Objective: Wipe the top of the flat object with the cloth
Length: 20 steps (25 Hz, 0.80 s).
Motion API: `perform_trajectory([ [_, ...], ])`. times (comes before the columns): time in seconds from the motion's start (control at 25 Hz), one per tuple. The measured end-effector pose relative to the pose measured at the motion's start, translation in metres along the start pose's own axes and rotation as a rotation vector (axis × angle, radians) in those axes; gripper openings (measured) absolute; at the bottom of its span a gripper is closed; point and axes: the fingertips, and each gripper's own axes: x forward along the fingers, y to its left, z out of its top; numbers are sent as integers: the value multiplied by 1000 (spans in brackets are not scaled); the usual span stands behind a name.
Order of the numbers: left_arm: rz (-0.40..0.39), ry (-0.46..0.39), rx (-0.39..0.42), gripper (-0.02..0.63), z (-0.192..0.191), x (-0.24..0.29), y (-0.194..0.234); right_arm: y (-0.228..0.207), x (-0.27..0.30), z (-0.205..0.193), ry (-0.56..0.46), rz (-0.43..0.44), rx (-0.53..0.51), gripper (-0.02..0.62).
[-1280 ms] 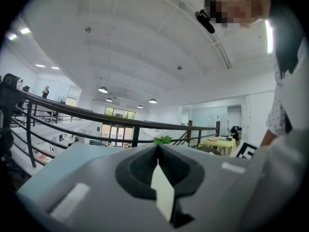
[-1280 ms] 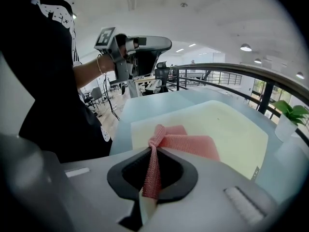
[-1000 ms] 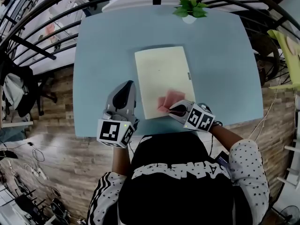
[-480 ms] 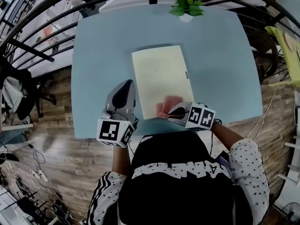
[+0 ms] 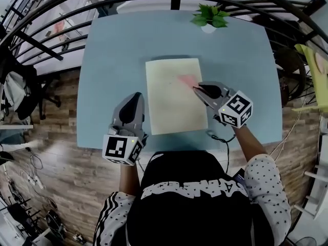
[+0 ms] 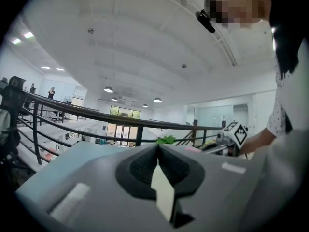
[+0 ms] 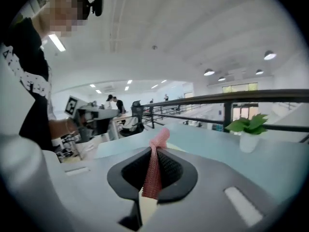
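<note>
Gripping: right gripper (image 5: 198,88), fingers (image 7: 171,167) clamped on the pink mesh cloth (image 5: 187,80).
Cloth: lying on the cream flat board (image 5: 171,109), near its right edge, in the far half.
Board: flat on the middle of the blue tabletop (image 5: 113,50).
Left gripper (image 5: 132,104): fingers (image 6: 142,167) pressed together, nothing between; over the tabletop just left of the board.
Potted plant (image 5: 210,14): at the tabletop's far edge.
</note>
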Motion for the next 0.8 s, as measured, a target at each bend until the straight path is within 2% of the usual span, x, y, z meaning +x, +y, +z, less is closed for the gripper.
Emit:
perform_trajectory([
  [0.16, 38, -2, 0, 0, 6, -6, -2, -74, 2, 14, -25, -200, -26, 14],
  [0.32, 95, 0, -6, 0, 9, -18, 0, -123, 19, 6, 42, -291, -92, 14],
  [0.56, 180, 6, -26, 0, 8, -39, 8, -152, 62, -35, 224, -270, -201, 14],
  [0.8, 271, 11, -10, 0, 11, -61, 24, -148, 89, -68, 364, -185, -253, 14],
])
